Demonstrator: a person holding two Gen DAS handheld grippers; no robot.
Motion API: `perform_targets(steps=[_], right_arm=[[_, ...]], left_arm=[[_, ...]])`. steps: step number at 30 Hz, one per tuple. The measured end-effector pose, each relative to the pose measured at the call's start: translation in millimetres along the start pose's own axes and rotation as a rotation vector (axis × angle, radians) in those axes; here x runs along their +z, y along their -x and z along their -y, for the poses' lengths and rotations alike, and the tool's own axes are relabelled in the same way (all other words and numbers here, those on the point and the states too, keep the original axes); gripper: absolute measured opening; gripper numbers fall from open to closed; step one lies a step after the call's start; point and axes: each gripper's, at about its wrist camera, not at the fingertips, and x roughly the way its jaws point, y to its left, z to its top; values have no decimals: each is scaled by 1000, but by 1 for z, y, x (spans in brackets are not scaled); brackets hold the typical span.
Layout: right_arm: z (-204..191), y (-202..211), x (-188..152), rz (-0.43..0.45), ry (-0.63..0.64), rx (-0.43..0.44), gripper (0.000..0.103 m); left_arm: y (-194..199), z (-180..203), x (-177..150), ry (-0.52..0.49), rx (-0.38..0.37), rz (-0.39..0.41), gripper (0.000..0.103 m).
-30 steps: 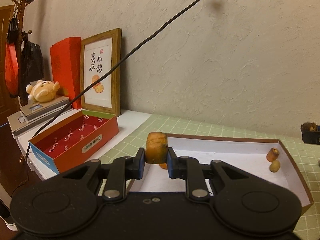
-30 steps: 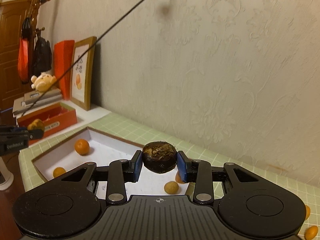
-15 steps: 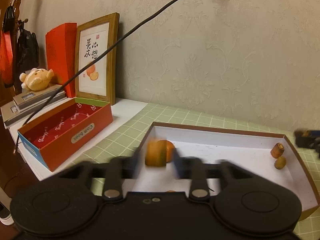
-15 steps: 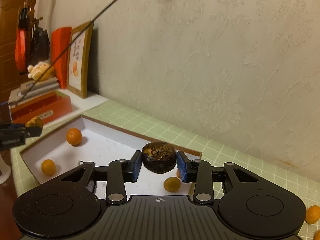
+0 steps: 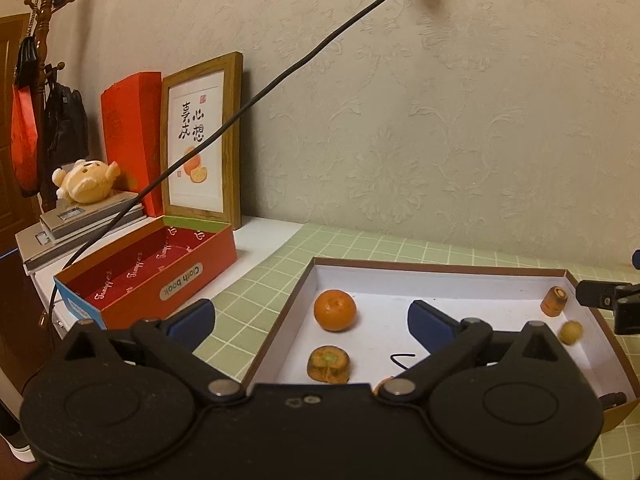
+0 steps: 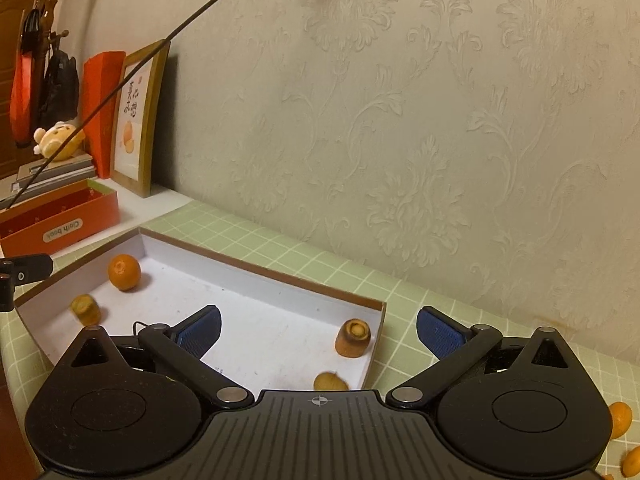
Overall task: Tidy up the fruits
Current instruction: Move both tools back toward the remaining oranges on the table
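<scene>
With both tongs spread wide and nothing gripped, the left gripper (image 5: 311, 322) and right gripper (image 6: 318, 330) are pictured poised over a shallow white tray (image 6: 260, 270) on a green checked mat (image 5: 256, 280). Fruit is seen resting in the tray: a round orange (image 5: 335, 309) near the far-left corner, a squat brown-orange fruit (image 5: 329, 364) just below it (its stem end is turned up), a small cylindrical piece (image 5: 554, 301) and a tiny yellow ball (image 5: 571, 332) by the right wall. In the right wrist view, two more orange fruits (image 6: 621, 420) are visible out on the mat, well apart from the tray, at the frame's right edge; these are judged to be the next pickups.

Re the step in hand, a clean retreat is advised: tongs should be lifted straight up w/ fingers kept wide, so nothing in the tray gets nudged, esp. the squat fruit, which lies between the left fingers' line and close under that gripper. The cylindrical piece sits between the right fingers but further ahead, apart from both pads. A red box (image 5: 160, 280) stands to the left, off the mat.
</scene>
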Motion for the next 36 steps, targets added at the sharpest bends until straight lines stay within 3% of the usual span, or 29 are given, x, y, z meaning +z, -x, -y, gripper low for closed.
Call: perform_targets(steps=[12,19,36], right_arm=[[10,18,3,14,-26,-28,103],[18,58,7,49,-29,25,103],[81,147,-27,52,-111,-118,103]], left_arm=[[26,21,4,-26,-15,41,97],[56,43,4,-37,-78,55,97],[95,91,5,-32,-225,108,97]])
